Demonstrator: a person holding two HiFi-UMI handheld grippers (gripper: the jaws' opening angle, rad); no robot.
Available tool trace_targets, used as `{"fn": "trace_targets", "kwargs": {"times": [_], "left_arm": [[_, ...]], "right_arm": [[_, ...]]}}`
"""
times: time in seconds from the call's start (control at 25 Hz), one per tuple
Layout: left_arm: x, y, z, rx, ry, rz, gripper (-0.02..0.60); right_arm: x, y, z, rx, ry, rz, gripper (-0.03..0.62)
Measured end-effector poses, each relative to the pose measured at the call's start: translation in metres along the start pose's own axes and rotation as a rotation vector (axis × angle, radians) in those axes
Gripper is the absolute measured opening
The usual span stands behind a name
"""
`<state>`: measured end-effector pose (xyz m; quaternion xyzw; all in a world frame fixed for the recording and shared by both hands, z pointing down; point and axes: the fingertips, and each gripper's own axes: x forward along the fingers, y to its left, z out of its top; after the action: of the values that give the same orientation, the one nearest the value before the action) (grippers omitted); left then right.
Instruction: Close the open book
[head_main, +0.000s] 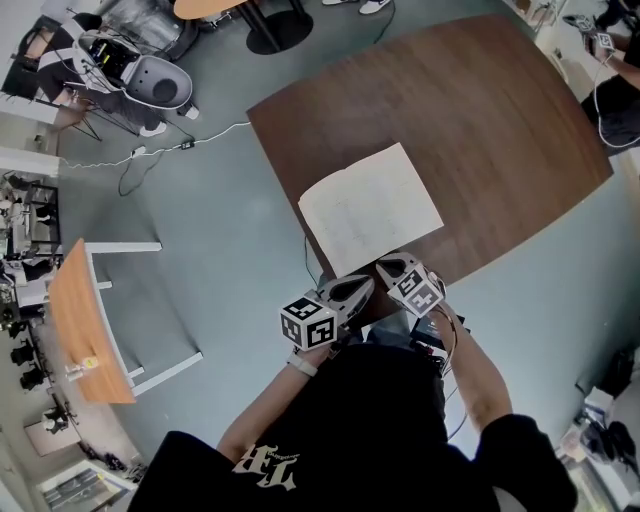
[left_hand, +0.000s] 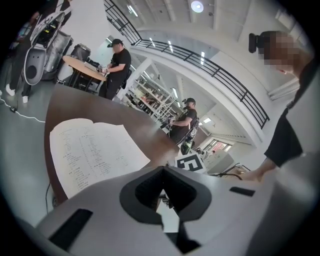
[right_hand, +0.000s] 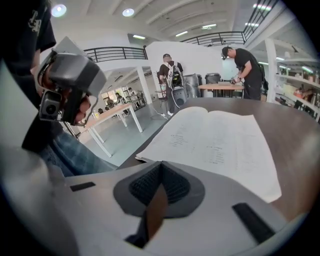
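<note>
The brown table (head_main: 480, 110) carries the open book (head_main: 370, 208), which lies flat near the table's near edge with both white pages facing up. The pages bear faint columns of print, too small to read. The left gripper (head_main: 362, 286) and right gripper (head_main: 388, 264) sit at that edge, just beside the book. Both pairs of jaws are pressed together and hold nothing.

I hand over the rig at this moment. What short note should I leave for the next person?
Left tongs: shut, holding nothing, near the table's front edge.
Right tongs: shut, holding nothing, close beside the left ones.
Book: lies open and flat on the brown table, just ahead of both tongs.
Done: nothing; the book is not yet closed.
Left: lift one half and fold it over the other.
</note>
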<state>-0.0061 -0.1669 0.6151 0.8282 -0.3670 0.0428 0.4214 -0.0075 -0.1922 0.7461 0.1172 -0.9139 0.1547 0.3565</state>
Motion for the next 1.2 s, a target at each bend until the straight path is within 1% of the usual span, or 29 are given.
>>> {"fn": "trace_targets", "kwargs": {"times": [0.12, 0.36, 0.48, 0.56, 0.72, 0.88, 1.0, 1.2], "left_arm": [[0.000, 0.001, -0.005, -0.012, 0.006, -0.001, 0.005], [0.017, 0.002, -0.007, -0.025, 0.021, -0.002, 0.005], [0.010, 0.010, -0.011, -0.030, 0.022, 0.008, 0.005], [0.001, 0.017, -0.012, -0.039, 0.018, 0.018, 0.005], [-0.006, 0.027, -0.012, -0.047, 0.011, 0.034, 0.005], [-0.012, 0.029, -0.014, -0.047, 0.008, 0.042, 0.005], [-0.013, 0.030, -0.014, -0.050, 0.004, 0.047, 0.005], [-0.014, 0.029, -0.021, -0.051, 0.010, 0.054, 0.005]], "right_arm": [[0.010, 0.000, -0.001, 0.026, 0.006, 0.008, -0.012], [0.018, -0.006, -0.021, 0.110, 0.017, 0.031, -0.012], [0.031, -0.002, -0.027, 0.147, 0.018, 0.029, -0.012], [0.041, 0.003, -0.027, 0.143, 0.029, 0.029, -0.012], [0.054, 0.008, -0.029, 0.087, 0.076, 0.022, -0.012], [0.065, 0.016, -0.036, 0.052, 0.097, 0.017, -0.012], [0.069, 0.015, -0.039, 0.049, 0.102, 0.007, -0.012], [0.069, 0.010, -0.035, 0.072, 0.078, -0.016, -0.012]]}}
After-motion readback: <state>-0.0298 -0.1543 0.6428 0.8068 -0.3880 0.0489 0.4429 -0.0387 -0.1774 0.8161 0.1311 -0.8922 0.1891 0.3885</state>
